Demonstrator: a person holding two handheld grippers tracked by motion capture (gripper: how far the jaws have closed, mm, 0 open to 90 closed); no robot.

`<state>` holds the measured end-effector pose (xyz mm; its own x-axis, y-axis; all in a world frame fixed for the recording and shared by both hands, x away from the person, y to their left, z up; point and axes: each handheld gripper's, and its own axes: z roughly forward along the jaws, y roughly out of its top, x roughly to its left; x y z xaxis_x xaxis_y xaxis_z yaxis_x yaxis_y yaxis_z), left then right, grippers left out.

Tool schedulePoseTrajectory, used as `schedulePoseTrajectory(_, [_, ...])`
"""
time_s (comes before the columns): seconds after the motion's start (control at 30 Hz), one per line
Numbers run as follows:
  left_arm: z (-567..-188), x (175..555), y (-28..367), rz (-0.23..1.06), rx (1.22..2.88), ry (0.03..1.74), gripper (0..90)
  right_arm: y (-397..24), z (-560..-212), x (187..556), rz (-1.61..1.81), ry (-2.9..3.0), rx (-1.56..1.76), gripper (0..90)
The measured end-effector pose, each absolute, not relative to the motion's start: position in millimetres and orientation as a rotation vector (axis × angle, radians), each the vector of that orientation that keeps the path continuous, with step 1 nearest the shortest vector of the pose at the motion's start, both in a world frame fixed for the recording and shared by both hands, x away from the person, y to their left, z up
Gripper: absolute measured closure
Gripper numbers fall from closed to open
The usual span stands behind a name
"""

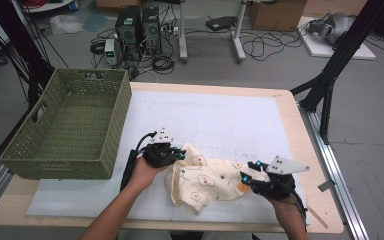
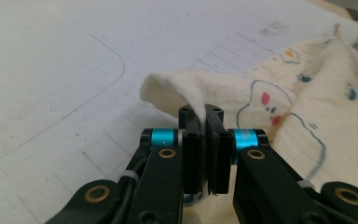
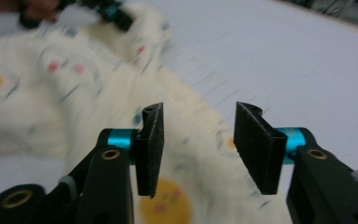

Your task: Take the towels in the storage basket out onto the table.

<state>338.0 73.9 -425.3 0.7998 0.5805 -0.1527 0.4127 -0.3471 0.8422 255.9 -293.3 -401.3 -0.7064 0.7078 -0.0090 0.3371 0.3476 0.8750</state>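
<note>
So far I have one hold on the cloth (image 1: 207,180): my left gripper (image 1: 179,153) is clamped on a raised fold at its near-left edge, the cream fabric pinched tight between the pads, as the left gripper view shows. My right gripper (image 1: 246,178) sits at the opposite side of the cloth with its jaws parted to a middling gap; in the right gripper view the printed fabric lies beneath and between them, but the pads press on nothing.

The cloth itself lies crumpled on the white mat (image 1: 220,120) covering the bench (image 1: 300,145), toward my side. I judge the work barely begun: a second hold is needed, then whatever straightening, folding or carrying follows.

Left of the cloth, well apart from it, stands a green woven basket (image 1: 110,120) with nothing visible inside. Beyond the cloth the mat is bare, so nothing blocks either gripper; only the bunched folds make the far edge hard to pick out.
</note>
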Motion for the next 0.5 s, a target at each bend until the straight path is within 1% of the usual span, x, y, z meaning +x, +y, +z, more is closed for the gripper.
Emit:
schedulePoseTrajectory(0.1, [-425, 327, 82, 0.212, 1.978, 0.723, 86.1, -291, -391, 279, 1.328, 2.175, 0.94, 51.3])
schedulePoseTrajectory(0.17, [-425, 323, 88, 0.201, 1.963, 0.722, 86.1, -278, -393, 297, 1.294, 2.197, 0.942, 51.6])
schedulePoseTrajectory(0.33, [-427, 315, 95, 0.2, 1.965, 0.721, 86.1, -238, -416, 336, 1.181, 2.386, 0.932, 54.4])
schedulePoseTrajectory(0.4, [-427, 314, 98, 0.192, 1.954, 0.724, 86.1, -225, -425, 343, 1.141, 2.467, 0.911, 55.3])
schedulePoseTrajectory(0.5, [-428, 314, 101, 0.192, 1.953, 0.722, 86.1, -211, -437, 348, 1.066, 2.559, 0.87, 54.2])
